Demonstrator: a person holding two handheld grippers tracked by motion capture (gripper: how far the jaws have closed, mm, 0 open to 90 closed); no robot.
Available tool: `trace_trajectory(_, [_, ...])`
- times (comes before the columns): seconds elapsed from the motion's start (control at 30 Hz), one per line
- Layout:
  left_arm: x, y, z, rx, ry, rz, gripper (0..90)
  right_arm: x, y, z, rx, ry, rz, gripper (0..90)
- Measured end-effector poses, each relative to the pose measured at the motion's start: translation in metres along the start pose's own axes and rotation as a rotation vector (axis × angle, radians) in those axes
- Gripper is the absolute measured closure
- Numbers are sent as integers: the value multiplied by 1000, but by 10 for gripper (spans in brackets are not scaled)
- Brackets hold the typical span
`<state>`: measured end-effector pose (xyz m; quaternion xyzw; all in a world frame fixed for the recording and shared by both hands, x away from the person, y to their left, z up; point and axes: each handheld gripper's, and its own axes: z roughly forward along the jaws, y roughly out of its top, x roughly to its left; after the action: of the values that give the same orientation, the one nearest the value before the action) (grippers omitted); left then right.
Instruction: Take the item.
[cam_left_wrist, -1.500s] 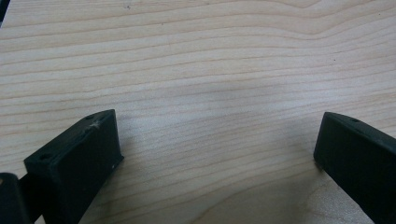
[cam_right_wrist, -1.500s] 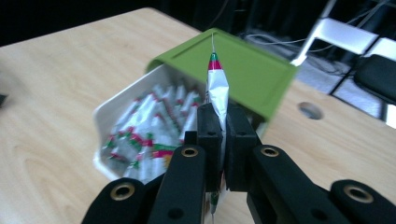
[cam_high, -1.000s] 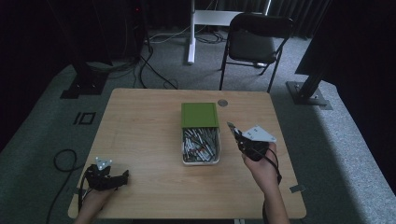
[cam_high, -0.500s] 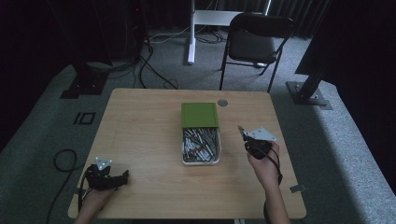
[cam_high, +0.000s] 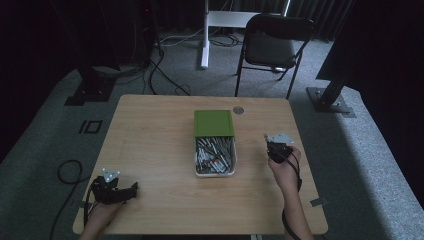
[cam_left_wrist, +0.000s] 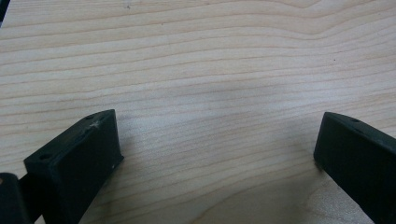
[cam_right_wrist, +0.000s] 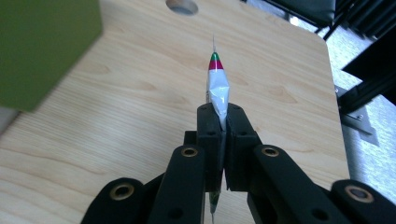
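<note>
The right gripper (cam_right_wrist: 223, 123) has its two black jaws pressed together on a thin silver foil-wrapped stick with a green and red band near its tip (cam_right_wrist: 217, 91). The stick pokes up past the jaw tips, its foil crumpled where the pads pinch it, and a short length of it shows below the jaws as well. In the high view this right gripper (cam_high: 276, 148) sits in the person's right hand (cam_high: 284, 169) over the right part of the light wooden table (cam_high: 150, 130), just beside the right wall of the white tray (cam_high: 233, 162).

The left gripper (cam_left_wrist: 217, 154) has its jaws spread wide apart, with bare wood grain between them and nothing held. In the high view the left gripper (cam_high: 116, 190) rests low at the table's near left corner, in the person's left hand (cam_high: 102, 212), well apart from the tray.

The white tray, full of many more thin silver sticks (cam_high: 214, 155), lies at the table's middle. A green rectangular lid (cam_high: 213, 122) covers its far end. Beyond the lid, a small round grey grommet (cam_high: 238, 109) sits in the tabletop. A black folding chair (cam_high: 272, 42) stands on the grey carpet behind the table.
</note>
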<state>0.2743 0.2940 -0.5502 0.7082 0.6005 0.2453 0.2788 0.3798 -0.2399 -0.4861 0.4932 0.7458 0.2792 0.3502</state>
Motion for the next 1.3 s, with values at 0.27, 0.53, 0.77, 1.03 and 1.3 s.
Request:
trace_trajectory(0.27, [0,0,0,0,0,0,13,12,-7,19,46,17,-9,864])
trace_trajectory(0.53, [0,0,0,0,0,0,13,33,-10,26,61,103,-15,802])
trace_trajectory(0.77, [0,0,0,-1,-1,-1,13,46,-12,28,56,178,7,732])
trace_trajectory(1.03, [0,0,0,-1,0,-1,13,56,-14,26,29,257,89,560])
trace_trajectory(1.3, [0,0,0,-1,0,-1,13,50,-14,11,-8,259,123,449])
